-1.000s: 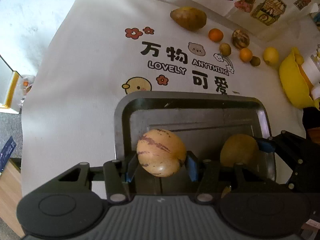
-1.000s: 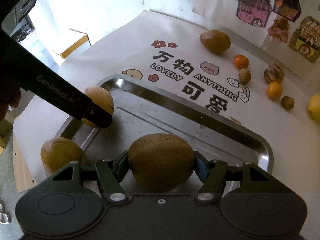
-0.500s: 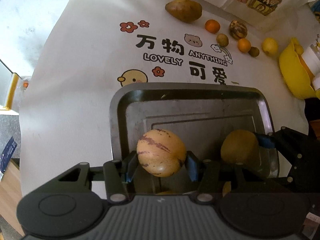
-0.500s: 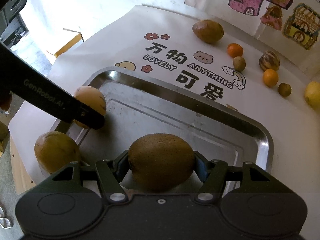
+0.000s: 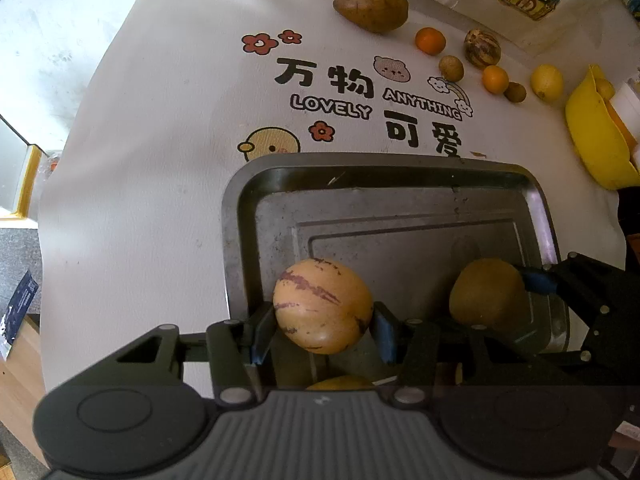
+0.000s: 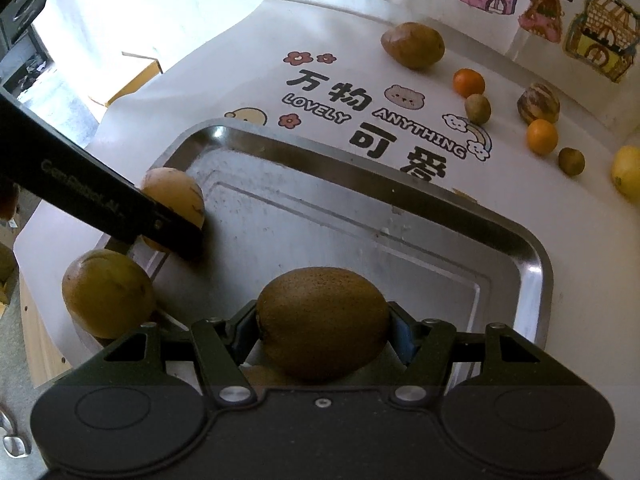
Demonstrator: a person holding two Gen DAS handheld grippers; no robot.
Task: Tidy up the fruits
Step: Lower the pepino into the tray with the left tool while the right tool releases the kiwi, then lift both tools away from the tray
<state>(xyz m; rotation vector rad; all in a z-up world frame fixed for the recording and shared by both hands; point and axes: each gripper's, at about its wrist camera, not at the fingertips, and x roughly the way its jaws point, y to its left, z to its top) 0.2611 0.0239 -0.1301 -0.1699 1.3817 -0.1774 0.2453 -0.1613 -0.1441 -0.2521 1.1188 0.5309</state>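
My left gripper [image 5: 322, 330] is shut on a pale yellow melon with purple streaks [image 5: 322, 306], held over the near left part of a steel tray [image 5: 380, 168]. My right gripper [image 6: 322, 340] is shut on a brown kiwi [image 6: 322, 322] over the tray's [image 6: 532, 248] near edge. In the left wrist view the kiwi [image 5: 486, 294] and the right gripper's fingers [image 5: 538, 282] show at the right. In the right wrist view the melon [image 6: 176, 196] sits behind the left gripper's black finger [image 6: 120, 210].
On the printed white cloth [image 5: 160, 140] beyond the tray lie a big brownish fruit [image 5: 372, 8], two oranges [image 5: 430, 40], a striped fruit [image 5: 482, 48], small kiwis [image 5: 451, 68] and a lemon [image 5: 546, 82]. A yellow bowl [image 5: 596, 140] stands right. Another greenish-brown fruit [image 6: 106, 294] lies left of the tray.
The far fruits have slid slightly up and away in both views. Both grips are unchanged, and the grippers have hardly moved over the tray.
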